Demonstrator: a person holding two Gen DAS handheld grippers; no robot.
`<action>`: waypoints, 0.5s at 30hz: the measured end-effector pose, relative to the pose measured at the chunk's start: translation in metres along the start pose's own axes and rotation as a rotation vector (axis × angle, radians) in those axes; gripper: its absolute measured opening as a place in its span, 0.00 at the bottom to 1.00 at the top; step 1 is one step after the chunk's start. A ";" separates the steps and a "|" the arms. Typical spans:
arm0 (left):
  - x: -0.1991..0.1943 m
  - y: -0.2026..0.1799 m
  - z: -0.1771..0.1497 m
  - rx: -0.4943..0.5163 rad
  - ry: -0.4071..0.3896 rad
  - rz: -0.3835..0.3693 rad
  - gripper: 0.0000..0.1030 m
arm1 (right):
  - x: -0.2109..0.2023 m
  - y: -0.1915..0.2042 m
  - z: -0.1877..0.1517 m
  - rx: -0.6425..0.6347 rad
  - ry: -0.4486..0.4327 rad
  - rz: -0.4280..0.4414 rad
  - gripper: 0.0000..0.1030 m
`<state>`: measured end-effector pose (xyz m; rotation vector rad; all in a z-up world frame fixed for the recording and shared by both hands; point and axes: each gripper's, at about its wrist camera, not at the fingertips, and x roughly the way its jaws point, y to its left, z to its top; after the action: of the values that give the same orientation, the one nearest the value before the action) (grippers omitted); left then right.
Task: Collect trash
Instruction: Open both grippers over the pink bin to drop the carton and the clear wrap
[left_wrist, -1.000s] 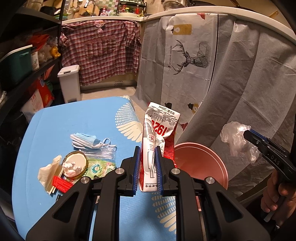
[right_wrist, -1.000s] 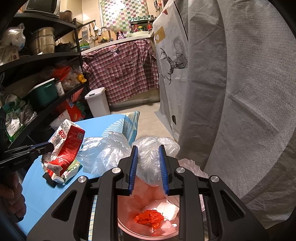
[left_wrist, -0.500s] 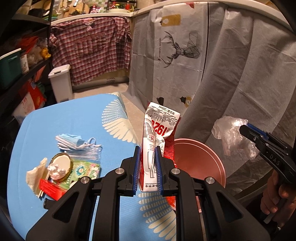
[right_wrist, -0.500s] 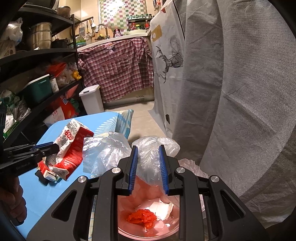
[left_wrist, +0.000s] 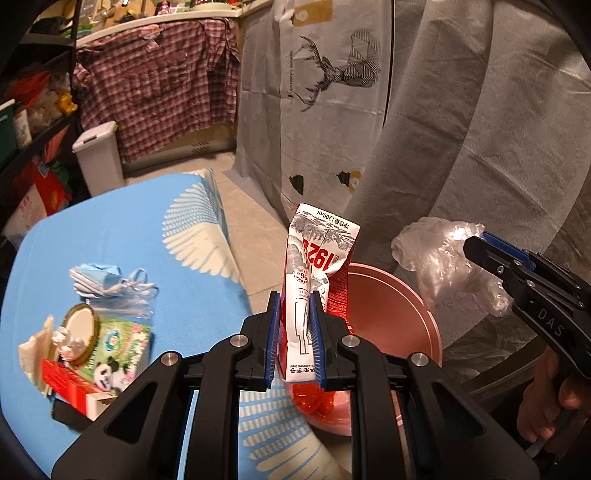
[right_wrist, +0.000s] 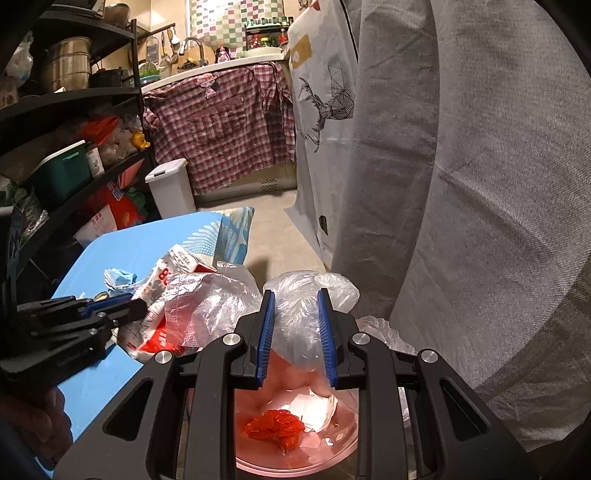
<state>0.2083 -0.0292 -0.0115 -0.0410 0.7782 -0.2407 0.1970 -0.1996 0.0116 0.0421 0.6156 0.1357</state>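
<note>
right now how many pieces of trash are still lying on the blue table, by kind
face mask: 1
round lid: 1
panda packet: 1
red box: 1
paper scraps: 1 bunch
total: 5

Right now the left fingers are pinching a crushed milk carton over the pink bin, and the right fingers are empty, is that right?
Not quite. The right fingers are not empty: they grip the clear plastic bag that lines the pink bin, as the right wrist view shows. The rest holds: the left fingers pinch the crushed milk carton above the bin.
</note>
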 end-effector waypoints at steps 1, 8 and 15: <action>0.003 -0.002 -0.001 0.003 0.005 -0.001 0.16 | 0.001 -0.001 0.001 0.002 0.004 -0.002 0.24; 0.016 -0.010 -0.005 0.023 0.029 -0.003 0.16 | 0.008 -0.003 0.001 0.010 0.020 -0.011 0.25; 0.023 -0.009 -0.006 0.026 0.053 -0.009 0.16 | 0.015 0.000 0.001 -0.001 0.033 -0.012 0.27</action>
<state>0.2186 -0.0431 -0.0303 -0.0136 0.8275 -0.2612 0.2097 -0.1978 0.0040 0.0346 0.6490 0.1251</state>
